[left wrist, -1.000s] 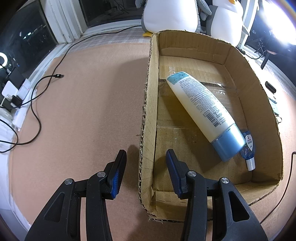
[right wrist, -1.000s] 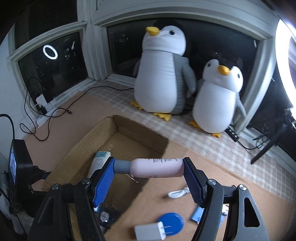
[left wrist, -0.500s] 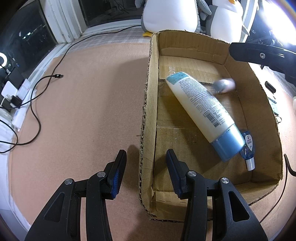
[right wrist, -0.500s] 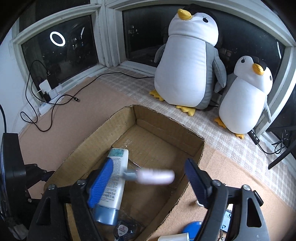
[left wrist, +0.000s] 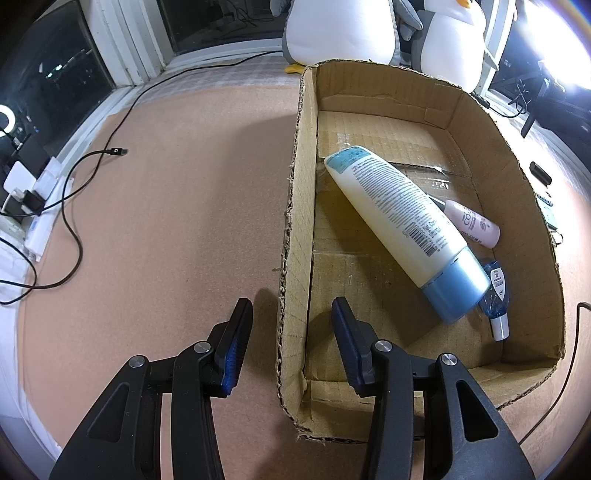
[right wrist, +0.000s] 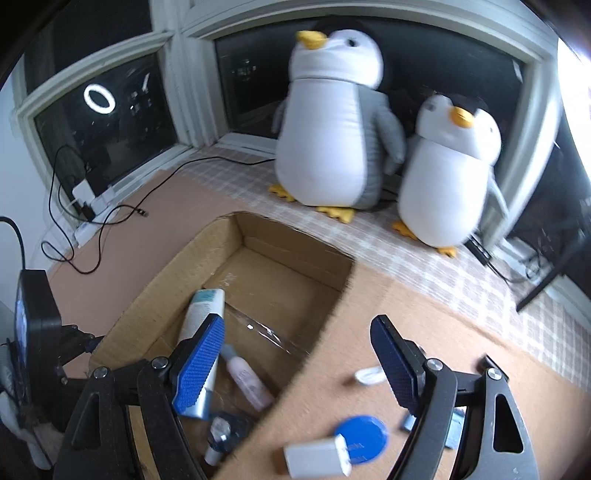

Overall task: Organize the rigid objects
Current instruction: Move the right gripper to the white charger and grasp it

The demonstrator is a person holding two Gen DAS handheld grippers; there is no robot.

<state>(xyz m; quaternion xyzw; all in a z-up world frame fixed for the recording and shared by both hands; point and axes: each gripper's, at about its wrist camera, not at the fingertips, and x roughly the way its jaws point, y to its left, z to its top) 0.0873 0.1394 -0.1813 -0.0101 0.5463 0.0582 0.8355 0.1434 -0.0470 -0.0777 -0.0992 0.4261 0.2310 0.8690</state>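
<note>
Home rm: plush penguins [right wrist: 332, 122] on windowsill, ring light [left wrist: 569, 33], charger cables [left wrist: 70, 206].

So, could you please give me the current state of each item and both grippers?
Cardboard box: open-topped, upright.
White lotion tube: lying in the box.
Pink bottle: lying in the box beside the tube.
Blue dispenser: lying in the box.
Left gripper: open, straddling the box wall.
Right gripper: open, empty.

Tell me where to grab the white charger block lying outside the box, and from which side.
Grip the white charger block across its two long flat sides, coming straight down from above with the open right gripper. It lies flat on the mat, its prongs toward the blue disc, so keep the fingers off that end.
</note>
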